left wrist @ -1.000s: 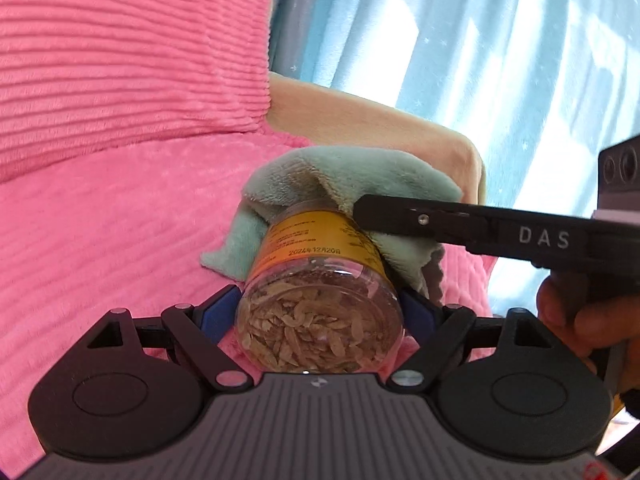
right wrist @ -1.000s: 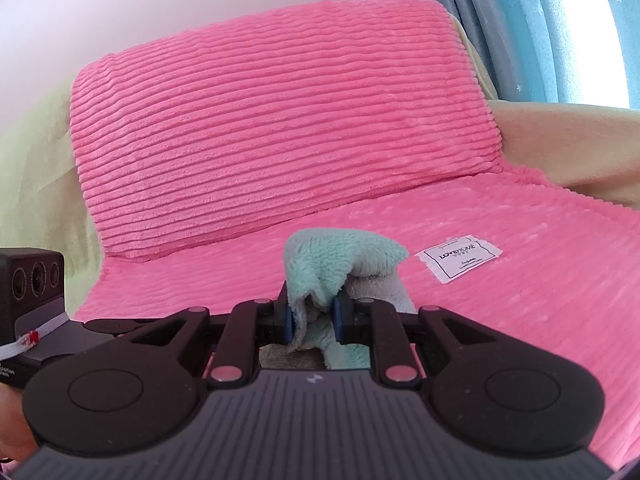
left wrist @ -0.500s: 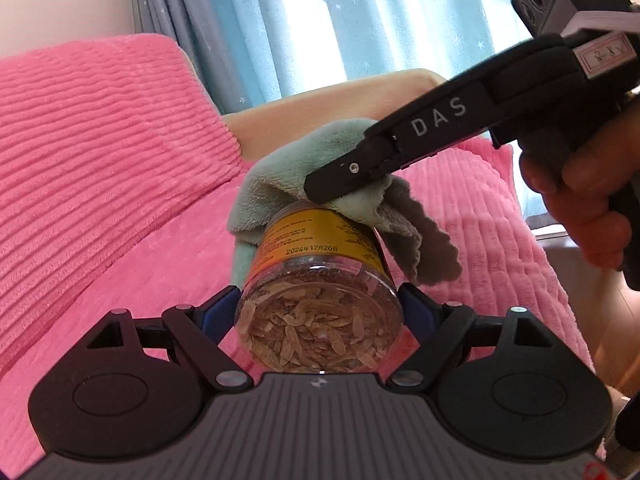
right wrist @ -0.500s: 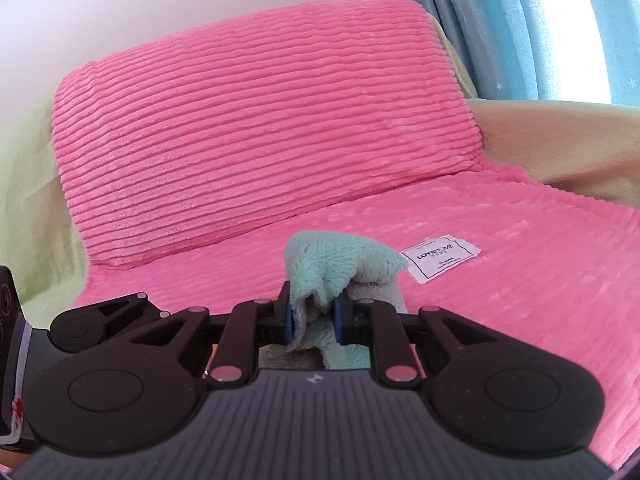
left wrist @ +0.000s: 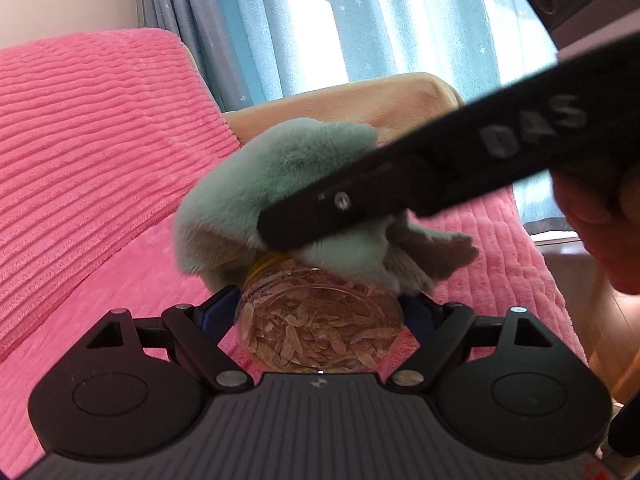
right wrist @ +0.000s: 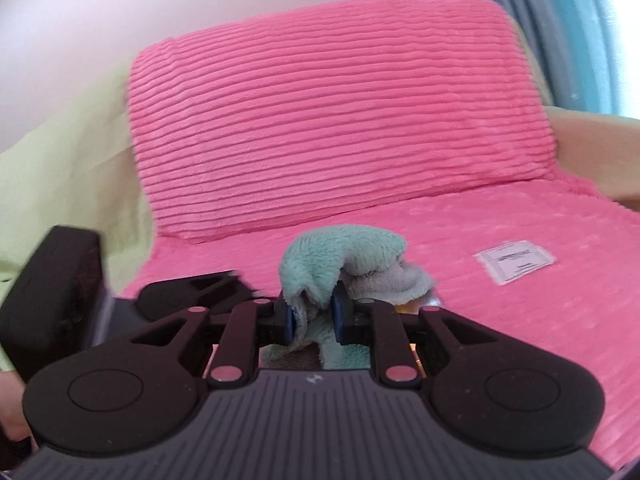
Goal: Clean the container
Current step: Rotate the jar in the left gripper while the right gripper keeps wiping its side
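Two grippers we hold over the ribbed pink plush sofa [left wrist: 100,152]; our left gripper [left wrist: 320,312] clamps a round clear jar [left wrist: 320,332] of dried flakes; our right gripper [right wrist: 311,316] pinches a fluffy mint cloth [left wrist: 280,176], draped across the jar's yellow-banded top.

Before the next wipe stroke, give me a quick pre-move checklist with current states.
1. Left tongs clamped on the clear plastic jar of dried flakes: ok, the blue pads sit against both sides.
2. Right tongs pinching the fluffy mint-green cloth: ok, a fold sits between the pads.
3. Cloth in contact with the jar: ok, it drapes over the jar's far end in the left wrist view.
4. Jar lid closed: cannot tell, the cloth hides it.
5. Jar clear of the pink ribbed sofa cover: ok, held above the seat.
6. Residue left on the jar: cannot tell, the covered part is hidden.
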